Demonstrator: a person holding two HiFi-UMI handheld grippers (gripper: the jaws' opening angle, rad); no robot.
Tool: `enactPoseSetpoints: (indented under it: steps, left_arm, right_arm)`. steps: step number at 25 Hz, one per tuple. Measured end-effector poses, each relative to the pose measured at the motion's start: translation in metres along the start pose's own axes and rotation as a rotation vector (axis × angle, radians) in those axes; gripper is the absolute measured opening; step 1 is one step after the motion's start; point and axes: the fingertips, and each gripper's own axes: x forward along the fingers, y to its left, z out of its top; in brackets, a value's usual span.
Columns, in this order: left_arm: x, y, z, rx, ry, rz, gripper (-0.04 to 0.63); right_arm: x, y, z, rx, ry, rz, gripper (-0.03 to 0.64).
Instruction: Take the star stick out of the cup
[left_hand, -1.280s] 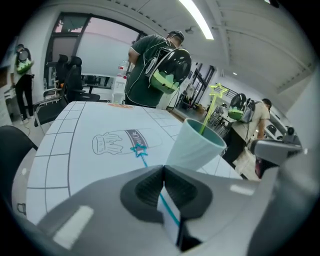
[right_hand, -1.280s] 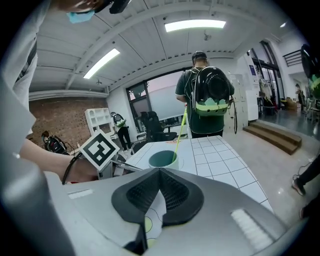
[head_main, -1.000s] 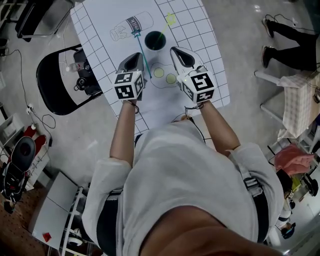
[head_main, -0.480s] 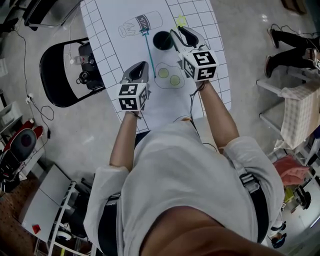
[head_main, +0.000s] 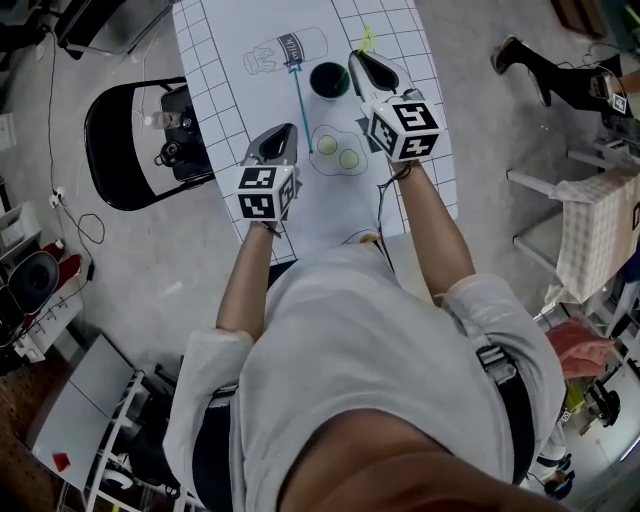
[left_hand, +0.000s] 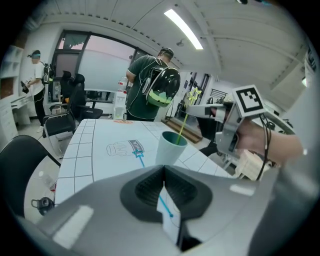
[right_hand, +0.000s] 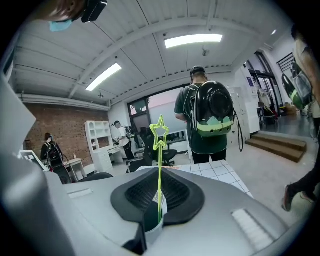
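The right gripper has its jaws drawn narrow; they have just been closing and now pinch the thin yellow-green star stick low on its shaft, with the star standing above them. The stick looks very light, stiff but slender and smooth plastic, so I judge it could slip or bend under a hard squeeze. The straight shaft just above the rim is the sensible place to hold, not the star. Its lower end is still inside the cup, which stands upright on the gridded table just below the jaws. The cup looks light and might tip if the stick drags on its rim. The left gripper hovers nearby with its jaws together, empty, beside a blue stick lying flat on the table.
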Motion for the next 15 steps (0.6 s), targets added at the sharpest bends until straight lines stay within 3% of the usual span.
enactPoseSetpoints:
  steps: [9, 15]
  left_arm:
    - [-0.032, -0.02, 0.017, 0.024, -0.069, -0.036, 0.003]
    - [-0.055, -0.029, 0.019, 0.013, -0.107, -0.064, 0.003]
  right_arm:
    - [-0.056, 0.033, 0.088, -0.051, -0.176, -0.009, 0.015]
    - [-0.087, 0.079, 0.114, -0.168, -0.151, 0.044, 0.015]
